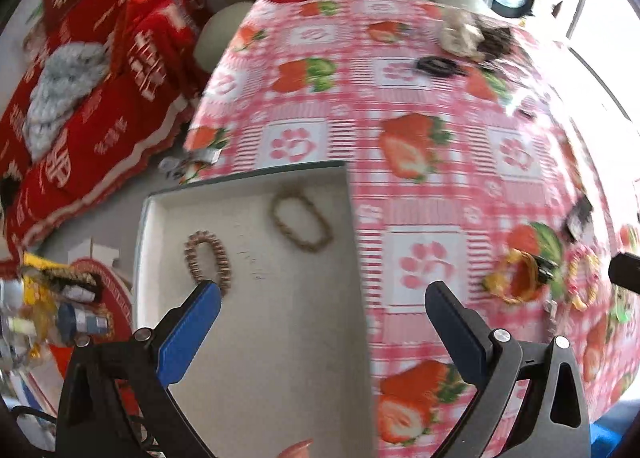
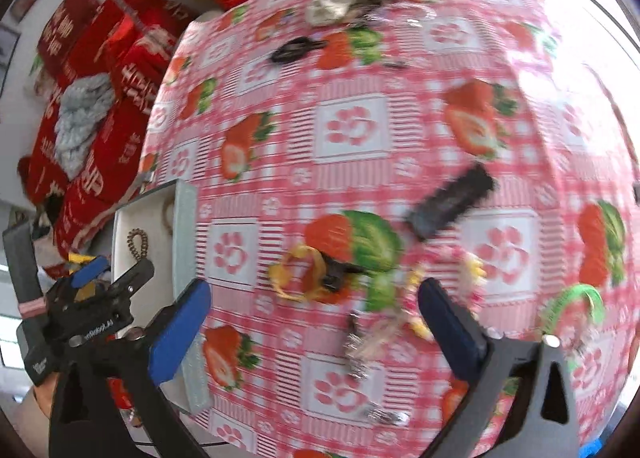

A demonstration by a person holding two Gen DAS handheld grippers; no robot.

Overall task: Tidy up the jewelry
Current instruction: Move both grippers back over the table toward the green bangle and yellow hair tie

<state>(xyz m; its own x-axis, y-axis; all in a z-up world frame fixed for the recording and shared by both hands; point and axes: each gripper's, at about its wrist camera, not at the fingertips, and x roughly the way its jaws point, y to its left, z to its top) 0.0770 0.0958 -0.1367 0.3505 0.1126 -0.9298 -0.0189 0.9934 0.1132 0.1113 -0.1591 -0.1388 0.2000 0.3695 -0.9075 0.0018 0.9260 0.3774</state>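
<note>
- We take the white tray (image 1: 248, 338) as our landmark; it sits at the left edge of the strawberry tablecloth (image 1: 400, 90).
- Our left gripper (image 1: 324, 294) hangs over the tray with its jaws spread wide and nothing between them.
- Inside the tray lie two bracelets: a coiled bronze bracelet (image 1: 208, 258) just beyond the blue finger, its long axis running away from us, and a braided tan bracelet (image 1: 302, 224) further in, long axis tilted toward the tray's right wall.
- Our right gripper (image 2: 316, 290) hovers over the cloth right of the tray, jaws wide apart and empty.
- Right of the tray, on the cloth, we see a yellow bangle (image 2: 296, 272) touching a small black clip (image 2: 336, 272), a pink-and-yellow beaded bracelet (image 2: 472, 278) beyond it, and a green band (image 2: 576, 302) furthest out.
- A dark rectangular hair clip (image 2: 450, 200) lies slantwise, well apart from the tray.
</note>
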